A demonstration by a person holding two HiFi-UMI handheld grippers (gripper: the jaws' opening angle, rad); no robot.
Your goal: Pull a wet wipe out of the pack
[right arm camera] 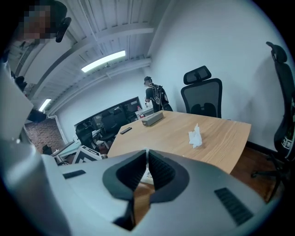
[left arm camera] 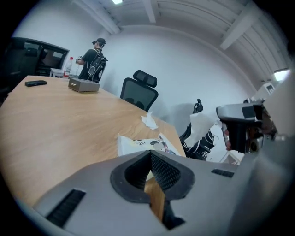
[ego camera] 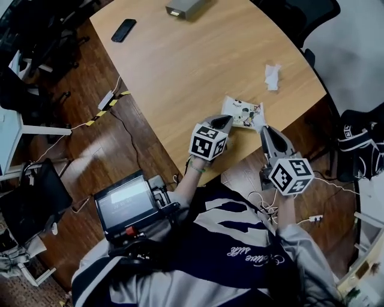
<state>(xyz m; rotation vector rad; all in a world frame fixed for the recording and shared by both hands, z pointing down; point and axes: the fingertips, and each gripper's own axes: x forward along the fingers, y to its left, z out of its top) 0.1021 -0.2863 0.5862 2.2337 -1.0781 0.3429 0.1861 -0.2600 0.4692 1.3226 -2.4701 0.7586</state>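
Note:
The wet wipe pack (ego camera: 242,112) lies flat near the wooden table's (ego camera: 180,66) front edge, and also shows in the left gripper view (left arm camera: 145,144). My left gripper (ego camera: 227,122) hangs just over the pack's near left corner. Its jaws (left arm camera: 150,153) are shut, and I see nothing between them. My right gripper (ego camera: 264,129) is lifted at the pack's right end and is shut on a white wet wipe (left arm camera: 203,126). The wipe hangs from its tips (left arm camera: 221,111). In the right gripper view the jaws (right arm camera: 147,154) meet with only a thin white edge between them.
A crumpled used wipe (ego camera: 272,75) lies farther right on the table. A grey box (ego camera: 185,8) and a black handset (ego camera: 123,30) sit at the far end. Office chairs (right arm camera: 202,94), a black bag (ego camera: 360,144), floor cables and an open laptop (ego camera: 129,201) surround the table. A person (left arm camera: 93,62) stands at the back.

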